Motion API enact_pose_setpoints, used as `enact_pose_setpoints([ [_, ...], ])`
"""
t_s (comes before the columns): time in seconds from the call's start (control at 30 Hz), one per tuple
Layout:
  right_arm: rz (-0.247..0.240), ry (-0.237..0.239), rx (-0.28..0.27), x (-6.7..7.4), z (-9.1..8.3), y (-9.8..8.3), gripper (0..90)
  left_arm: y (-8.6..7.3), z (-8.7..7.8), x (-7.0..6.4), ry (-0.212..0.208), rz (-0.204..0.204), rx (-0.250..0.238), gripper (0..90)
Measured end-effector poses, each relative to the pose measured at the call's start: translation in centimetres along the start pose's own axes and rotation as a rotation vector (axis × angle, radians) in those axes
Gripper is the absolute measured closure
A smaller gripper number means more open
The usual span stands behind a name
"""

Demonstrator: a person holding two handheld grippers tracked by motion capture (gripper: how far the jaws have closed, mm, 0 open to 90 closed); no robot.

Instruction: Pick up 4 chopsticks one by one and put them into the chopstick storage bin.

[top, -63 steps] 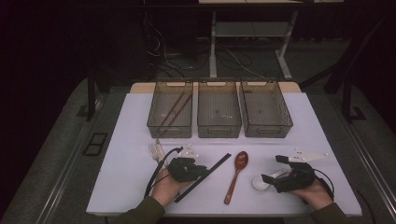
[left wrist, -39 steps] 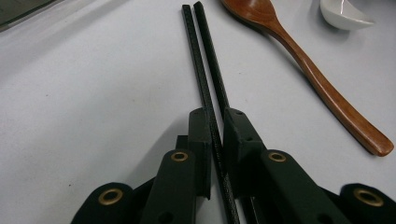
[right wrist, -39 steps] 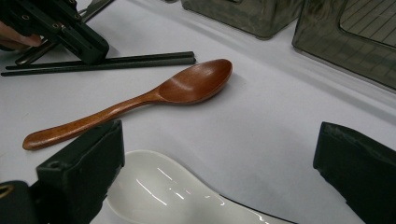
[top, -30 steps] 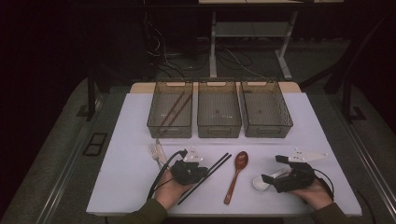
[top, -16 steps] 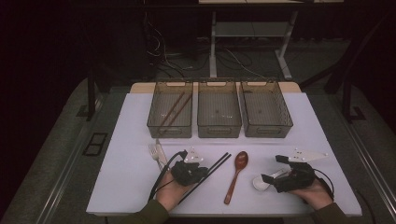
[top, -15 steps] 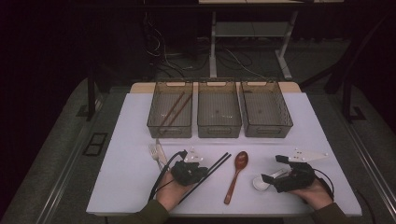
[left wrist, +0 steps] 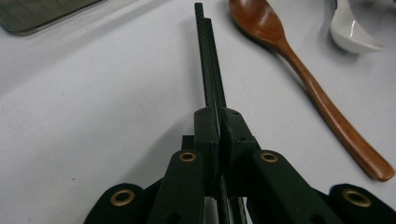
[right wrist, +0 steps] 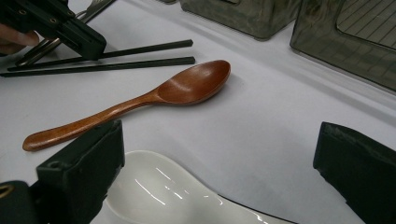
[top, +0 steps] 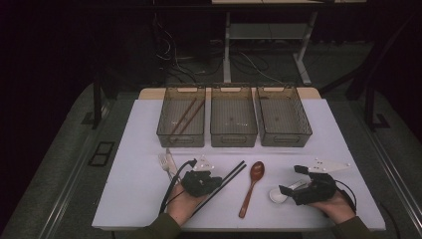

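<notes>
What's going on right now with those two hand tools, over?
Left gripper shut on black chopsticks. Right gripper open around white spoon. Wooden spoon lies between them, not blocking.

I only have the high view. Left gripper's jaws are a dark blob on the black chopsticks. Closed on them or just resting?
Observer: Closed. In the left gripper view the left gripper has its jaws pinched on the black chopsticks, which run straight out ahead.
Operator: Right gripper closed on the white spoon?
Observer: No. In the right gripper view the right gripper has its jaws wide apart, the white spoon lying between them.
Operator: Wooden spoon face up?
Observer: Yes, the wooden spoon lies bowl up on the table.
</notes>
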State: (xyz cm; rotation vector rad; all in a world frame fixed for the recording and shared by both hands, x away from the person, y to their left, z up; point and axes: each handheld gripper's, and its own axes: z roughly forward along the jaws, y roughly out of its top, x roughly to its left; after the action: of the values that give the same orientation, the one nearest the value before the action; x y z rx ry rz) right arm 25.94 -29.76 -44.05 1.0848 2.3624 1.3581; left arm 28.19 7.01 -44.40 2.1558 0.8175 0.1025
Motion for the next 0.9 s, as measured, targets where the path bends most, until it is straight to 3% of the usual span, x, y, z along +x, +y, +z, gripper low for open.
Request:
enact_pose_setpoints([
  [0.27, 0.0, 0.0, 0.001, 0.0, 0.0, 0.0, 1.8, 0.6, -0.8, 0.4, -0.044, -0.037, -0.034, 85.3],
  [0.5, 0.0, 0.0, 0.001, 0.0, 0.0, 0.0, 1.8, 1.2, -1.5, 0.8, -0.058, -0.04, -0.06, 85.6],
  [0.9, -0.001, 0.002, 0.001, 0.0, 0.0, 0.0, 1.8, 1.6, -2.2, 1.9, -0.088, -0.032, -0.027, 85.6],
])
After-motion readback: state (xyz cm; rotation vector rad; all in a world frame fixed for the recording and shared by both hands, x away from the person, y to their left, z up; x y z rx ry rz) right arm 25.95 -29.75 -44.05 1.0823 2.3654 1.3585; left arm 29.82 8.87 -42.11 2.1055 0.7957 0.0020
